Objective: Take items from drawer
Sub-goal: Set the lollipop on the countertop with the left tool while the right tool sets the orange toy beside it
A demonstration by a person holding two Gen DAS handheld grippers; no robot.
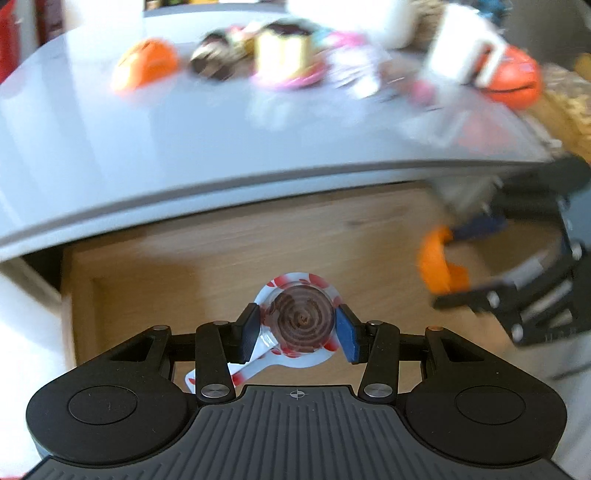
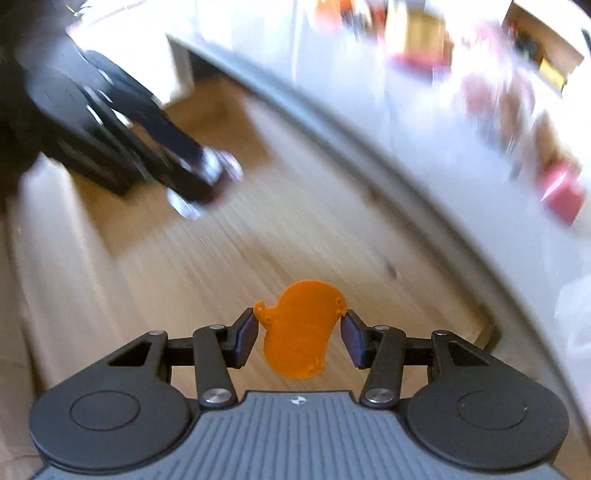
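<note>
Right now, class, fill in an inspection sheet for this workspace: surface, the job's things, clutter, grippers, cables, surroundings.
Surface: grey tabletop above an open wooden drawer.
Job's things: round packet with a brown coil inside; flat orange piece.
Clutter: blurred items on the tabletop, including an orange object and a gold tin.
Grippers: left gripper shut on the packet; right gripper shut on the orange piece, over the drawer.
Cables: nothing seen.
Surroundings: blurred; red shape at far left.

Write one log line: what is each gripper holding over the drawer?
left gripper: shut on round candy pack | right gripper: shut on orange plastic piece | drawer: open
</note>
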